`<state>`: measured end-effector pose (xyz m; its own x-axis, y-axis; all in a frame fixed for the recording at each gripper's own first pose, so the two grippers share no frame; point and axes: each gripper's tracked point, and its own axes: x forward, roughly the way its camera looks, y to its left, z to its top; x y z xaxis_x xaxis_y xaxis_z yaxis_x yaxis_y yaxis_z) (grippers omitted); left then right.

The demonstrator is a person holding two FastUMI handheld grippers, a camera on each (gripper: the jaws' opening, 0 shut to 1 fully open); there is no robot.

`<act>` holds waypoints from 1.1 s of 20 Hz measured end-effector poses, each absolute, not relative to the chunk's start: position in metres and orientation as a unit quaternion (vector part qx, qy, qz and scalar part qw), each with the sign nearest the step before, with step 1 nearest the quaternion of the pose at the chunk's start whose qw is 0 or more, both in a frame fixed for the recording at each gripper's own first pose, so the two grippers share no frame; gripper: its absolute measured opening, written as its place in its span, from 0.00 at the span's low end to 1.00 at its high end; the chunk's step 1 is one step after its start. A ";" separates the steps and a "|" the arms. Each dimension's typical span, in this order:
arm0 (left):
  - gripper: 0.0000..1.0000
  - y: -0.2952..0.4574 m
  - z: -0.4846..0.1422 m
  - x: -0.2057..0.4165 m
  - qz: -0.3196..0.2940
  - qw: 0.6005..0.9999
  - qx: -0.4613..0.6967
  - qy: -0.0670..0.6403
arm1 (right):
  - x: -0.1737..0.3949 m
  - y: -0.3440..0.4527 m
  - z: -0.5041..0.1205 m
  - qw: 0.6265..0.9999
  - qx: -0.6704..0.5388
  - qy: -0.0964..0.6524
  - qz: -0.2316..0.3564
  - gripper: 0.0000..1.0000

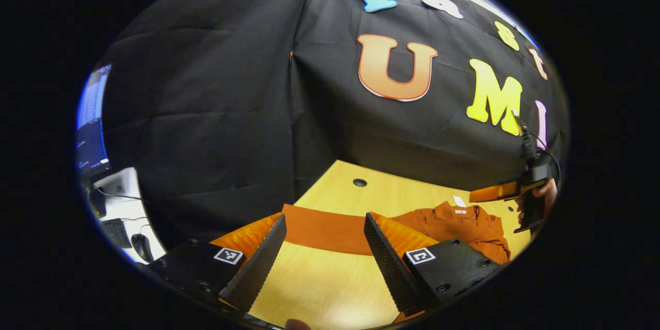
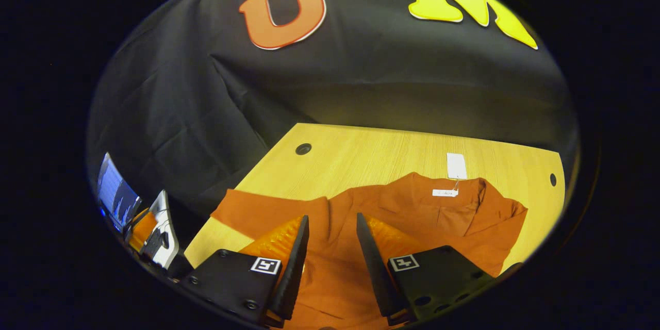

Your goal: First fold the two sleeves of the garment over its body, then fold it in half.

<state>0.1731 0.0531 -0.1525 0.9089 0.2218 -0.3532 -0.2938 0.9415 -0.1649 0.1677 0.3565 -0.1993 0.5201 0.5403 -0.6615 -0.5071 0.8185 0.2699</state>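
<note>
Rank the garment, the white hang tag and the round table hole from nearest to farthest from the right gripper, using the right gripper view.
1. Garment: directly under the right gripper, between its fingers.
2. White hang tag: beyond the collar, ahead to the right.
3. Round table hole: far table edge, ahead left.

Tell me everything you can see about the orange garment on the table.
The garment is a rust-orange shirt of soft, matte, creased fabric. It lies crumpled on the wooden table, collar toward the far edge with a white tag and a neck label. One sleeve stretches flat toward the table's edge. The right gripper hangs open above its body; contact is unclear.
</note>
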 end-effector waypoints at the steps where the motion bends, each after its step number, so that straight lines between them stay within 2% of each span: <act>1: 0.98 0.067 -0.160 0.184 0.129 0.968 -0.135 0.170 | 0.154 0.345 -0.185 0.871 0.022 0.380 0.310 0.62; 6: 0.98 0.135 -0.218 0.243 0.109 0.941 -0.243 0.209 | 0.093 0.274 -0.137 0.876 0.035 0.366 0.313 0.62; 10: 0.99 0.160 -0.263 0.279 0.071 0.915 -0.313 0.243 | 0.067 0.211 -0.130 0.880 0.061 0.386 0.269 0.62; 12: 0.99 0.172 -0.288 0.294 0.059 0.912 -0.309 0.264 | 0.064 0.186 -0.130 0.885 0.070 0.393 0.239 0.61; 16: 0.99 0.193 -0.317 0.320 0.057 0.898 -0.323 0.294 | 0.054 0.165 -0.134 0.885 0.080 0.408 0.210 0.61; 22: 1.00 0.178 -0.353 0.319 0.017 0.872 -0.339 0.352 | 0.043 0.174 -0.144 0.877 0.062 0.421 0.221 0.61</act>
<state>0.3193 0.1782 -0.3525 0.7515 -0.2089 -0.6258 -0.2687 0.7694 -0.5795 0.0432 0.1737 -0.1440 0.5473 0.4405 -0.7117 -0.3354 0.8945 0.2956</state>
